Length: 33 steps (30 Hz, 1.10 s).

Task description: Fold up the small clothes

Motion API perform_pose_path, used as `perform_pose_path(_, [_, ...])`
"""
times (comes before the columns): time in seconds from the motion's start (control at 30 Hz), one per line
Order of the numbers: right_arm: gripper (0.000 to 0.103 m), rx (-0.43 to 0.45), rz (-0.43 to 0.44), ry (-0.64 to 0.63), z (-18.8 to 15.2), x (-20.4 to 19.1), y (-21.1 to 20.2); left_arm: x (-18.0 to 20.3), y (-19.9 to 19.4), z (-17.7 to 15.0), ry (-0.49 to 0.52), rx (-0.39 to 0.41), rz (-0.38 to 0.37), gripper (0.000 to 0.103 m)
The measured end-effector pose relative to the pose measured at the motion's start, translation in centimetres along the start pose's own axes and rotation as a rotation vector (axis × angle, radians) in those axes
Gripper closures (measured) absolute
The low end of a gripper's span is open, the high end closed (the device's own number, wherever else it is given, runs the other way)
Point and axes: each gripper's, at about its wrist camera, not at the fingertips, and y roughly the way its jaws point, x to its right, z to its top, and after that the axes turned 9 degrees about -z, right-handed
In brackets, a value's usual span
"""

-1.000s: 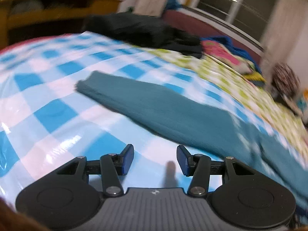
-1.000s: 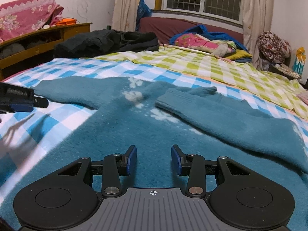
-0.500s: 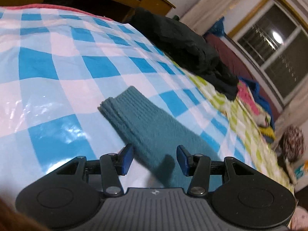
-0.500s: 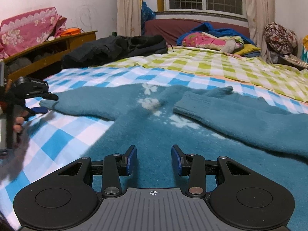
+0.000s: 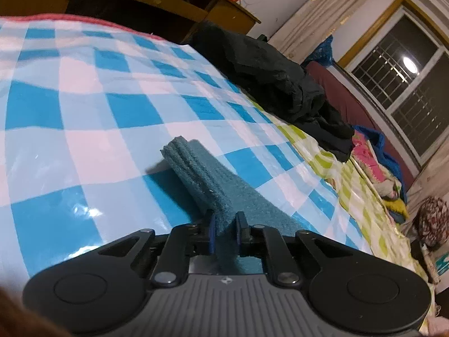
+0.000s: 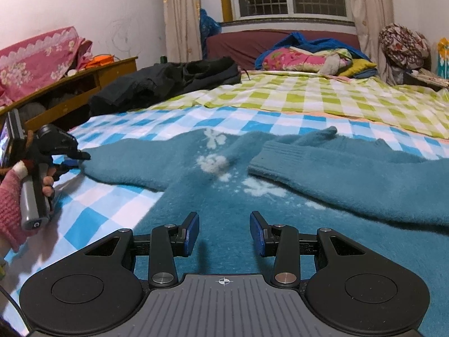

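The left gripper had its jaws pinched nearly together on the cuff end of the teal sweater's sleeve, which rose off the blue-checked sheet. The right gripper hung with jaws wide apart, gripping nothing, just above the teal sweater. The sweater lay spread on the sheet, its other sleeve folded across the chest beside white snowflake patterns. Black clothing lay behind.
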Motion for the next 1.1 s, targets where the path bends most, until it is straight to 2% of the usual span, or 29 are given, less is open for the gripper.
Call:
perform_pose_path(0.1, [0.064, -0.004, -0.001, 0.020, 0.0, 0.6, -0.1, 1.6, -0.5, 0.2, 0.032, 0.005, -0.042, 0.086])
perform_pose_path(0.2, [0.064, 0.002, -0.003, 0.045, 0.1, 1.4, -0.4, 4.5, -1.5, -0.3, 0.120, -0.005, -0.108, 0.086])
perform_pose_path(0.33, [0.064, 0.004, -0.012, 0.086, 0.4, 2.6, -0.9, 9.4, -2.8, -2.1, 0.225, -0.050, -0.242, 0.086])
perform_pose_path(0.5, [0.064, 0.001, -0.047, 0.139, 0.5, 5.0, -1.5, 15.5, -4.9, -7.7, 0.403, -0.172, -0.432, 0.086])
perform_pose_path(0.6, [0.064, -0.021, -0.070, 0.176, 0.4, 6.9, -1.7, 17.9, -5.4, -12.4, 0.511, -0.292, -0.502, 0.086])
perform_pose_path(0.67, [0.064, -0.044, -0.072, 0.212, 0.3, 8.2, -1.7, 18.4, -5.4, -15.1, 0.575, -0.368, -0.509, 0.085])
perform_pose_path(0.73, [0.063, -0.066, -0.058, 0.253, 0.3, 9.3, -1.4, 18.4, -5.8, -17.0, 0.669, -0.380, -0.459, 0.085])
perform_pose_path(0.8, [0.061, -0.086, -0.036, 0.297, 0.4, 10.1, -0.9, 18.0, -6.6, -17.6, 0.708, -0.377, -0.449, 0.085])
perform_pose_path(0.87, [0.053, -0.107, -0.005, 0.342, 0.3, 10.6, -0.3, 17.4, -7.7, -17.6, 0.721, -0.370, -0.455, 0.082])
perform_pose_path(1.1, [0.052, -0.153, 0.128, 0.489, 0.4, 10.1, 1.0, 15.7, -9.1, -18.1, 0.727, -0.357, -0.444, 0.080])
